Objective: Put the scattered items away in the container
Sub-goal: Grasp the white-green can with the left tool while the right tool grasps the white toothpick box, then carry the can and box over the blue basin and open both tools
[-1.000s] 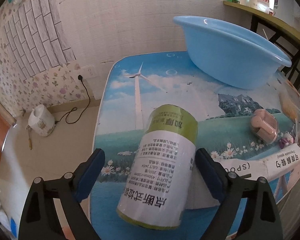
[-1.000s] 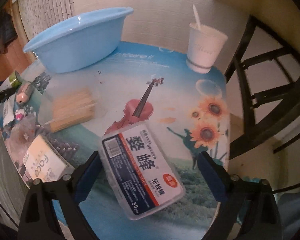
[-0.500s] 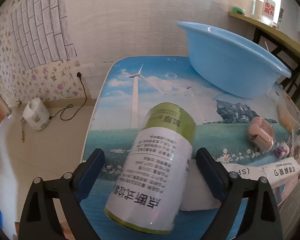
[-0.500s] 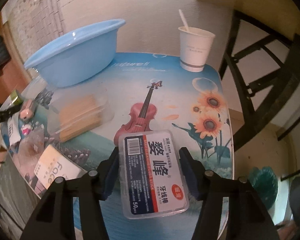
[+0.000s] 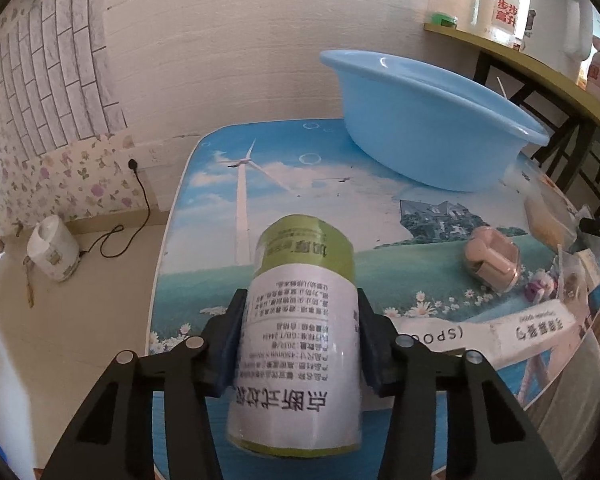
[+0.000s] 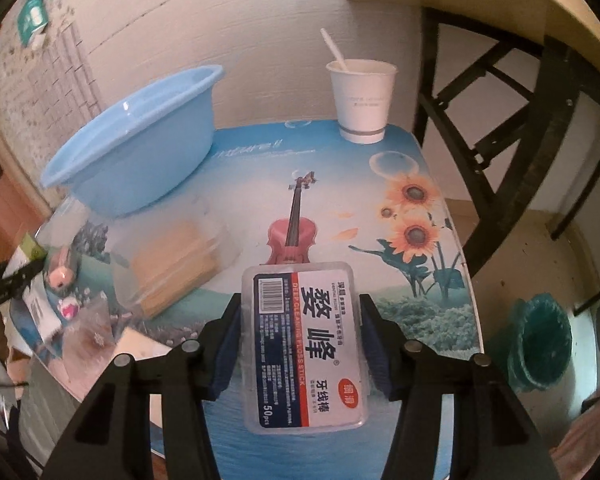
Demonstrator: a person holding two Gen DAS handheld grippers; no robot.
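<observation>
A: Now, left gripper (image 5: 298, 342)?
B: Jaws closing, pads against green-and-white labelled cylindrical roll (image 5: 300, 344) on the table.
A: Right gripper (image 6: 298, 344)?
B: Clamped on clear plastic floss-pick box (image 6: 306, 346); blue plastic basin (image 6: 136, 140) sits beyond, apart.

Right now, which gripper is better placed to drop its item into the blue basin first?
Right gripper: shut on the floss box. Left gripper's jaws are closing around the roll.

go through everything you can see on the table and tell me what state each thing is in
Left tool: closing, pads against the green-capped roll.
Right tool: shut on the floss pick box.
Blue basin: upright, nothing visible inside.
Paper cup: upright, a stick standing in it.
Clear toothpick box: lying on the table, closed.
</observation>
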